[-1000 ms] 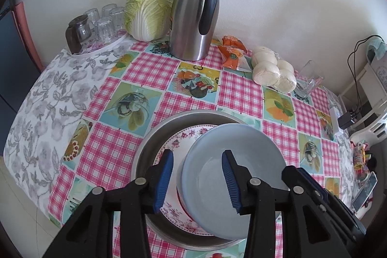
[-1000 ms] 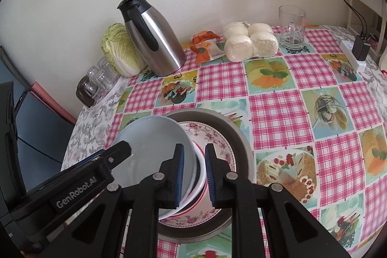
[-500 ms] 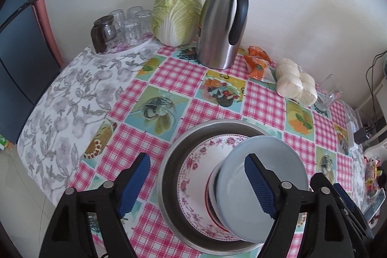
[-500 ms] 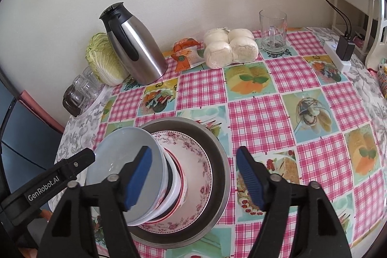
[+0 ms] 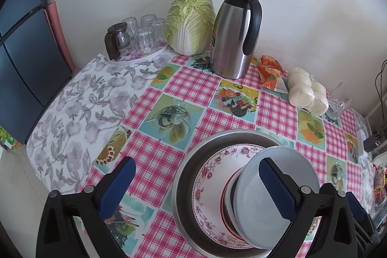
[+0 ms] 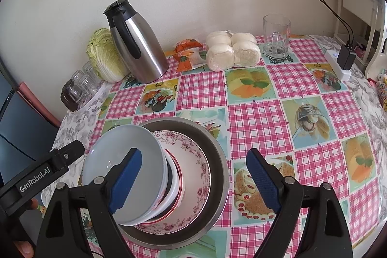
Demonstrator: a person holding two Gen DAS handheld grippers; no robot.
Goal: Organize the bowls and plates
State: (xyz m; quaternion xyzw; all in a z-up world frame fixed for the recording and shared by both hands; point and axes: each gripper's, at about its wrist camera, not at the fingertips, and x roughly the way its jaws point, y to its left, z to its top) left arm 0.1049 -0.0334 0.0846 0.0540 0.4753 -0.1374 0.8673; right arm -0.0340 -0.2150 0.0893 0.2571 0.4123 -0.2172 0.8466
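A stack stands on the checked tablecloth: a wide steel basin (image 5: 191, 161) (image 6: 217, 151) holds a pink-flowered plate (image 5: 210, 175) (image 6: 193, 156), red-rimmed white bowls (image 6: 174, 175), and a pale blue bowl (image 5: 285, 166) (image 6: 125, 149) on top. My left gripper (image 5: 200, 187) is open and empty, above the stack's left side. My right gripper (image 6: 193, 180) is open and empty, above the stack; the left gripper's body (image 6: 43, 171) shows at its left.
At the back stand a steel thermos jug (image 5: 234, 33) (image 6: 137, 47), a cabbage (image 5: 191, 21), a tray of glasses (image 5: 135, 38), an orange packet (image 6: 186, 55), bagged buns (image 6: 232, 50) and a glass mug (image 6: 275, 40). A power strip (image 6: 338, 64) lies at the right edge.
Both grippers opened wide and pulled back and up from the stack. The pale blue bowl, held at its rim a second ago, now rests on the bowls.
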